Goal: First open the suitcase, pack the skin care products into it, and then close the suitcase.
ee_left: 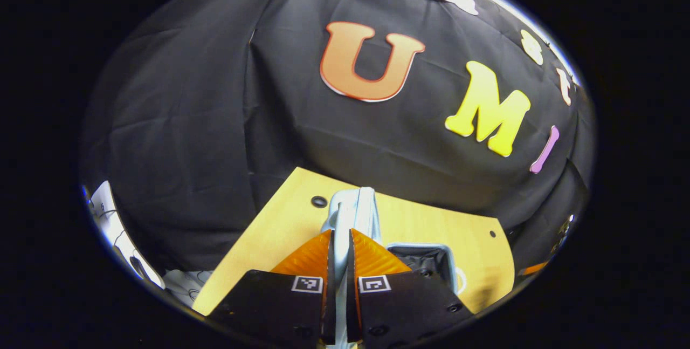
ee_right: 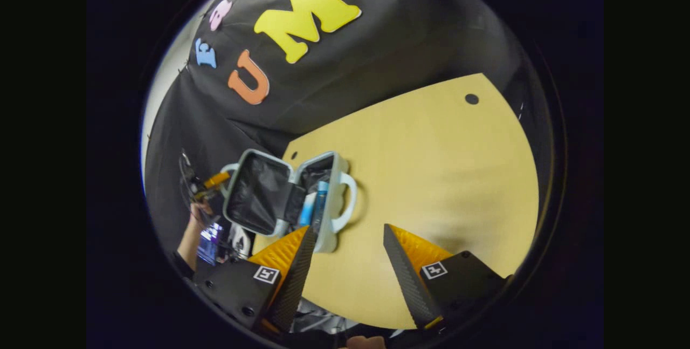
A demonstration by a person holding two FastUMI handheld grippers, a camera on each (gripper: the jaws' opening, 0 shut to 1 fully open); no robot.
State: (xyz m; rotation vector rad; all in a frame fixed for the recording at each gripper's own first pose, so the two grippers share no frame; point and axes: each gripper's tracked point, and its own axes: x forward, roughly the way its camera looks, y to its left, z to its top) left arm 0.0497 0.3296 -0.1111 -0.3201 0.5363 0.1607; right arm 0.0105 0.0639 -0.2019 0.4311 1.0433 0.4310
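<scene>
— What's hard to make out here?

— In the left gripper view, the left gripper (ee_left: 340, 252) has its fingers pressed on a thin pale edge that runs up between them — the rim of the suitcase lid (ee_left: 353, 210), seen edge-on. The lid's far side is hidden. To the right, at about four o'clock of the fingers, a corner of the dark lining (ee_left: 426, 259) shows, and the rest is cut off.

— And the products?

— In the right gripper view the suitcase (ee_right: 291, 195) lies open at the table's left edge, at about nine o'clock in the picture. Blue bottles (ee_right: 315, 206) sit in the half nearer the table's middle; how many, I can't tell. A hand (ee_right: 197, 211) holds the other gripper at the lid's outer handle, blurred and small.

— The right gripper?

— The right gripper (ee_right: 345, 254) has its jaws wide apart, holding nothing, above bare wood.

— Room to move?

— The yellow wooden table (ee_right: 431, 176) is bare from the middle round to three o'clock. Black cloth hangs behind it — and the suitcase lid overhangs the table's left edge.
</scene>
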